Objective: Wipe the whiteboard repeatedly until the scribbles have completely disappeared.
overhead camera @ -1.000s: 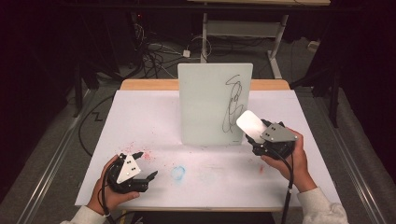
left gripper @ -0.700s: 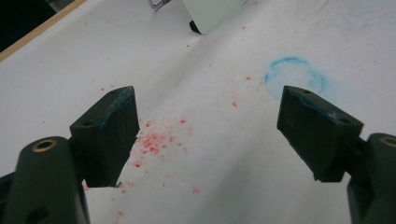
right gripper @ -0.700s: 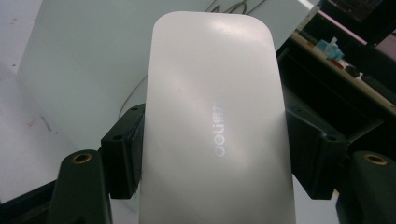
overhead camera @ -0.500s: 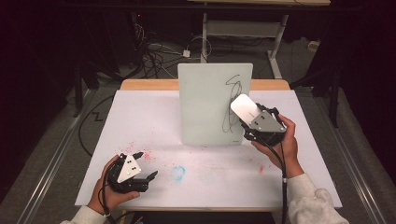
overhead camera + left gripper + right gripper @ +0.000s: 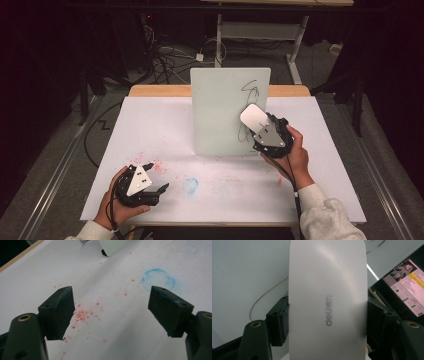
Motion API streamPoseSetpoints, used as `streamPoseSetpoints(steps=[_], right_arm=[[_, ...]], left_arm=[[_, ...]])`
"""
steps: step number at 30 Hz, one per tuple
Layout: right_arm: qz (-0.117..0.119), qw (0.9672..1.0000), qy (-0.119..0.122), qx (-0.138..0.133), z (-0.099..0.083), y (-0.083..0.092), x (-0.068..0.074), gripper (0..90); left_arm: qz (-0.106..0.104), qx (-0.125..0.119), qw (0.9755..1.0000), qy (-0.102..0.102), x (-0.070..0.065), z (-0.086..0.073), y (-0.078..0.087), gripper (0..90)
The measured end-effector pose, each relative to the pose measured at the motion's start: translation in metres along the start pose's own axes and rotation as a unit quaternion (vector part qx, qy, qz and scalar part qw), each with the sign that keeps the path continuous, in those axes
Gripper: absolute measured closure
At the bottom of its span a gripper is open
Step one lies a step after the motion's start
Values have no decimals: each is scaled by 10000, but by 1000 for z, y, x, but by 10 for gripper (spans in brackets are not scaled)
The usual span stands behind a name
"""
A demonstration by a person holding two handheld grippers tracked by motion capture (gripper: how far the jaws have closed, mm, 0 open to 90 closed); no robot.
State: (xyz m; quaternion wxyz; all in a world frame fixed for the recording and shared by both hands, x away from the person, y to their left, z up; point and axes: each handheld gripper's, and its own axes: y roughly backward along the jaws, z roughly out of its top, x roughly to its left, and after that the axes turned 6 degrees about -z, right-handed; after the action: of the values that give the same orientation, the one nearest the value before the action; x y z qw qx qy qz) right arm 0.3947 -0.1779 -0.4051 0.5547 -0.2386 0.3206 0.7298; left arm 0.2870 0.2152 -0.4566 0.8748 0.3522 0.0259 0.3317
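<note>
White paper covers the table point(image 5: 150, 130) in a dark room; cables trail on the floor behind.

Item 1, eraser point(image 5: 252, 117): white, rounded, oblong, grey lettering on its back. We see it pinched by its two long edges in the right gripper point(image 5: 260, 131), both pads pressing, and held up against the right part of the board's face, over the scribble.

Item 2, whiteboard point(image 5: 222, 107): pale, standing upright near the table's middle, black scribble point(image 5: 248, 92) down its right side, part of it behind the eraser.

Item 3, left gripper point(image 5: 156, 180): jaws spread wide with nothing between them, low over the paper near the front left, well apart from the board.

Item 4, marks on the paper: red specks point(image 5: 83, 313) between the left jaws, a blue ring point(image 5: 158, 280) just beyond them.

Risk, in our judgement: the board stands free, and nothing steadies it. A firm wipe could push it backward or tip it; a slanted eraser would smear the ink or slip from the pads.
</note>
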Motion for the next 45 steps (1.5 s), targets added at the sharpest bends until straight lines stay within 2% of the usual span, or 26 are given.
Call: streamPoseSetpoints(steps=[2, 11, 15, 17, 19, 21, 22, 24, 25, 26, 27, 29, 30, 31, 33, 36, 37, 39, 42, 45], right_arm=[[82, 9999, 56, 41, -3, -2, 5, 310], [125, 9994, 311, 72, -17, -4, 35, 310], [291, 9977, 604, 140, -23, -3, 51, 310], [315, 9972, 666, 146, -24, -3, 53, 310], [364, 9966, 722, 172, -22, -4, 50, 310], [207, 9966, 784, 137, -19, -5, 46, 310], [86, 9971, 753, 121, -15, -5, 41, 310], [52, 9989, 465, 106, -7, -7, 26, 310], [-15, 9990, 436, 92, -4, -7, 22, 310], [-205, 9988, 432, 79, -1, -8, 17, 310], [-256, 9988, 400, 71, 1, -8, 14, 310], [-154, 9997, 178, 53, 2, -9, 8, 310], [-188, 9997, 166, 61, 2, -8, 10, 310], [-176, 9995, 245, 97, 1, -8, 13, 310], [-7, 9995, 276, 133, -3, -7, 20, 310], [284, 9984, 432, 218, -13, -6, 41, 310], [452, 9976, 470, 251, -17, -5, 47, 310], [554, 9957, 677, 320, -22, -5, 61, 311], [605, 9949, 733, 333, -24, -5, 67, 310], [715, 9945, 710, 293, -25, -6, 62, 310]], left_arm=[[8, -9, 10000, 1, 0, 0, 0, 205], [0, 5, 10000, -14, -1, 0, 1, 205], [-2, 5, 10000, -28, -1, 0, 0, 205], [-13, 28, 10000, -47, -1, 0, 1, 205], [-7, 16, 10000, -50, -1, 0, 1, 206], [-9, 16, 10000, -49, -1, 0, 1, 205], [-13, 22, 10000, -47, -1, 0, 1, 205], [-60, 5, 10000, -54, -1, 0, 0, 206], [-63, 8, 10000, -60, -1, 0, 0, 205], [-57, 8, 10000, -56, -1, 0, -1, 206], [-56, 10, 10000, -56, -1, 0, -1, 205], [-50, -7, 10000, -59, -1, 0, 0, 205], [-45, -3, 10000, -54, -1, 0, 1, 205], [-49, -6, 10000, -48, 0, 0, 1, 206], [-32, -16, 10000, -57, -1, 0, 1, 205], [-5, -49, 10000, -65, -1, 0, 2, 205], [16, -63, 10000, -63, -1, 0, 2, 206], [85, -65, 9999, -68, -1, 1, 3, 205], [172, -88, 9998, -43, 1, 1, 4, 205], [190, -115, 9997, -34, 1, 1, 5, 205]])
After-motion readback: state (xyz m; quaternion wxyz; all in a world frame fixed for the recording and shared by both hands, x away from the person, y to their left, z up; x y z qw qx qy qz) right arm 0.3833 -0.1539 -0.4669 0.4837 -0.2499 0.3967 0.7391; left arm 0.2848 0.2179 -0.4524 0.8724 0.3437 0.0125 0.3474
